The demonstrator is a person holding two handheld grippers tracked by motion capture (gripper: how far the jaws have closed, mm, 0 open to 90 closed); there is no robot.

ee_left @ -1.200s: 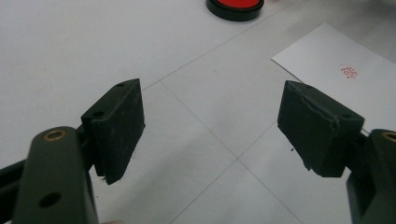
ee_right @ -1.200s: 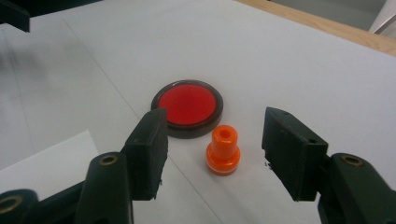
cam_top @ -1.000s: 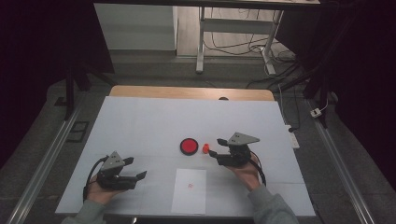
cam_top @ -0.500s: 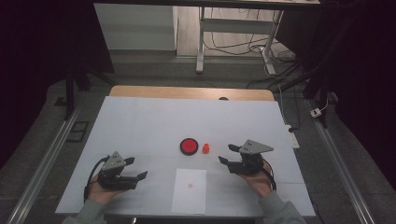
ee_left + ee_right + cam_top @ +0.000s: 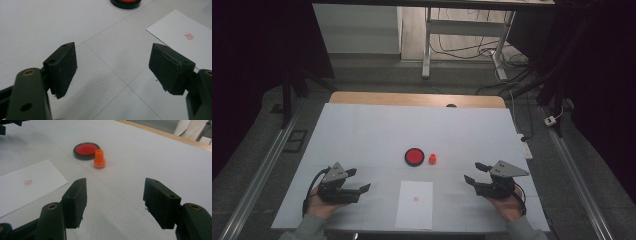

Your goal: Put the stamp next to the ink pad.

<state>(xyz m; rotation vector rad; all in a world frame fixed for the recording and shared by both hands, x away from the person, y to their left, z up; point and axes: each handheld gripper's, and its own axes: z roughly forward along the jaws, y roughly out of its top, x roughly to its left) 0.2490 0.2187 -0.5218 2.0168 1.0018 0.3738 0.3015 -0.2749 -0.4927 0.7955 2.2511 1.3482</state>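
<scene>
Orange stamp [image 5: 432, 159] stands upright beside the ink pad [image 5: 414, 156], ahead-left of the right gripper [image 5: 476, 173], the nearer one. Both it and the left gripper [image 5: 358, 179] gape empty.

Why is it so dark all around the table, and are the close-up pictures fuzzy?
In the high view the white table is lit while the room's sides fall to black. In the left gripper view the red ink pad blurs at the edge. In the right gripper view the orange stamp looks soft, the jaws sharper.
</scene>
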